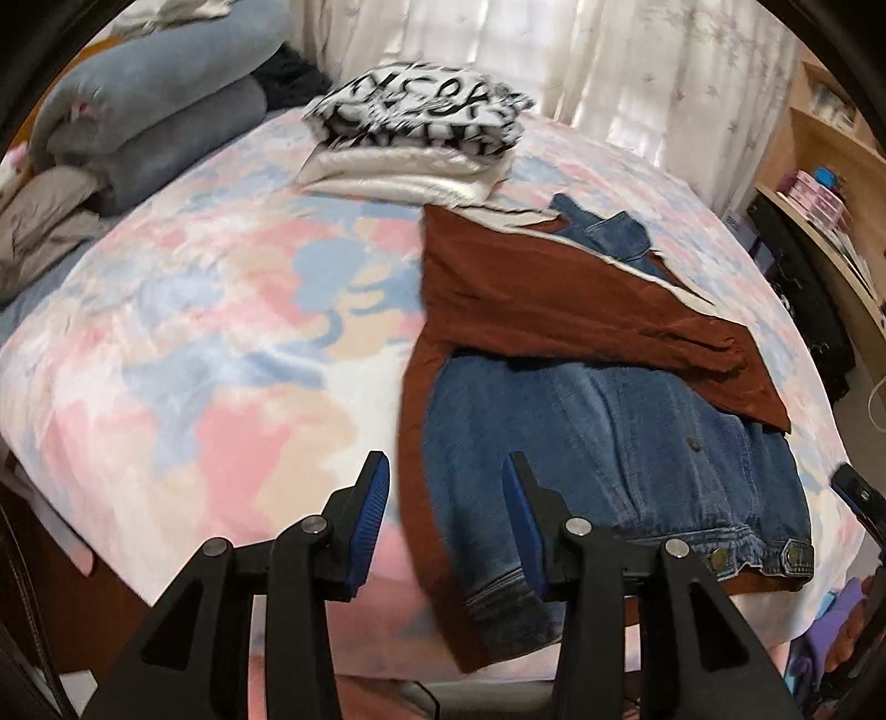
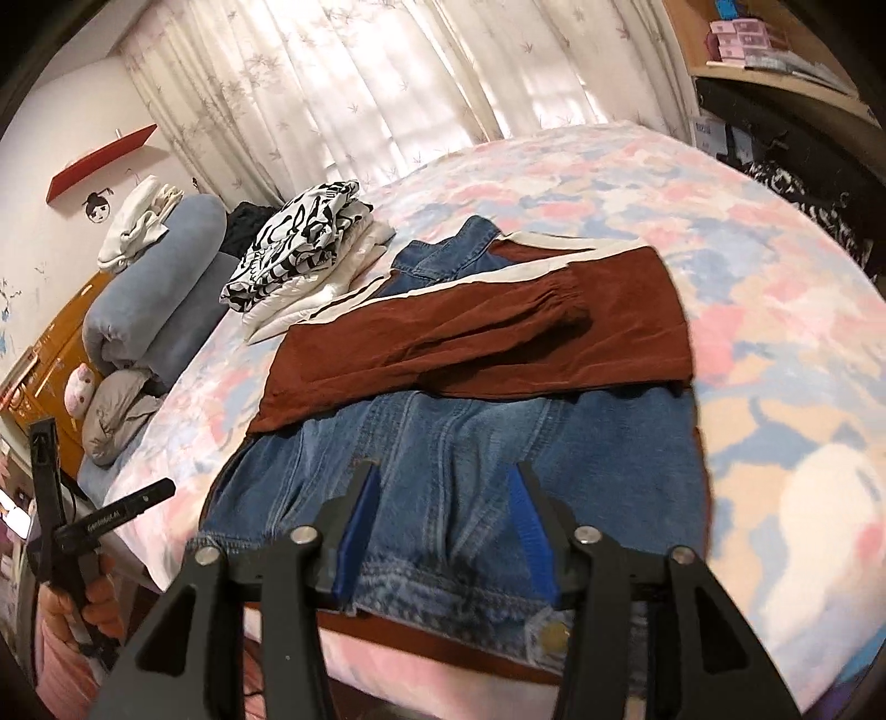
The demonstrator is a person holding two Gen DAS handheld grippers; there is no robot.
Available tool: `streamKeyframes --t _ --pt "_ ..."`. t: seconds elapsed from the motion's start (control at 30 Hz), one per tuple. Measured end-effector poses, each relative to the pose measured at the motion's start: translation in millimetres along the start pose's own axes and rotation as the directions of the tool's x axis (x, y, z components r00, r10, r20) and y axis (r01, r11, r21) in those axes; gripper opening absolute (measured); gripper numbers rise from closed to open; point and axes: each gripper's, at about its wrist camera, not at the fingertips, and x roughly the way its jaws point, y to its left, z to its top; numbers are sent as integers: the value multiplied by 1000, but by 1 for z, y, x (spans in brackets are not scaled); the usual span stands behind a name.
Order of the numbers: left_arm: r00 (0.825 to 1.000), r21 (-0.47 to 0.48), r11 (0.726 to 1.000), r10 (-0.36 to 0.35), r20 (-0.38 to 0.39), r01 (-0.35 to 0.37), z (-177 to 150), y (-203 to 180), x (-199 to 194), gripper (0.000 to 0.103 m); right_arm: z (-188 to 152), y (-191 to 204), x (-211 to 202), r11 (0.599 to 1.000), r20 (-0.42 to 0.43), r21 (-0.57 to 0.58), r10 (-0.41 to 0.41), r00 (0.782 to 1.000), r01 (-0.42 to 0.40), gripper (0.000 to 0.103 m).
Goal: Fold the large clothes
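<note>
1. The jacket [image 2: 443, 437], blue denim with rust-brown sleeves, lies on the bed directly ahead of both tongs; its buttoned hem is nearest them, at the bed's near edge.
2. Work done, as judged: both sleeves [image 2: 487, 332] are folded across the upper body, one over the other. The lower body is flat and unfolded.
3. Work left, as judged: at least one further fold, hem toward collar, then transfer to the stack.
4. The left gripper [image 1: 446, 493] has its jaws apart with nothing between them; it hovers over the jacket's brown edge without touching it.
5. The right gripper [image 2: 440, 498] also stands open and empty, above the denim near the hem.
6. Beyond the jacket and to the tongs' left sits a stack of folded clothes [image 2: 304, 249]: a black-and-white patterned piece on white ones. This suggests earlier items are finished.
7. Farther left lie rolled grey-blue blankets [image 2: 160, 288].
8. The bedcover [image 1: 194, 343] carries a pink, blue and cream print.
9. Writing: white lettering on the left gripper's body, seen from the right wrist, is too small to read. Pink boxes [image 2: 742, 41] on the shelf carry no legible text.
</note>
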Motion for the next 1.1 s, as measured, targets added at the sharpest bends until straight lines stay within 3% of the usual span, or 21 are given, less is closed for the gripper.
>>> streamKeyframes --t 0.07,0.17,0.27,0.4,0.67,0.97,1.1 --pt "999 -29 999 -21 -36 20 -4 8 8 41 -3 -9 -10 1000 12 2 -17 1000 17 63" --pt "995 -59 996 -73 -69 69 -9 15 19 41 -8 -26 -19 999 7 12 -53 999 53 63" --pt "979 -84 984 -168 -116 159 -15 17 34 41 -14 -47 -22 995 -12 35 -93 996 94 63" --pt "964 -112 971 -226 -139 212 -21 19 52 41 -28 -84 -18 987 -62 119 -97 993 104 63" --pt "944 -152 945 -308 -115 290 -15 24 70 46 -56 -121 15 962 -139 274 27 990 12 64" --pt "875 -234 860 -479 -66 454 -17 43 92 46 -57 -128 27 951 -112 282 165 980 -128 65" --pt "859 -216 850 -505 -79 480 -17 45 92 46 -54 -131 29 939 -107 292 219 970 -180 65"
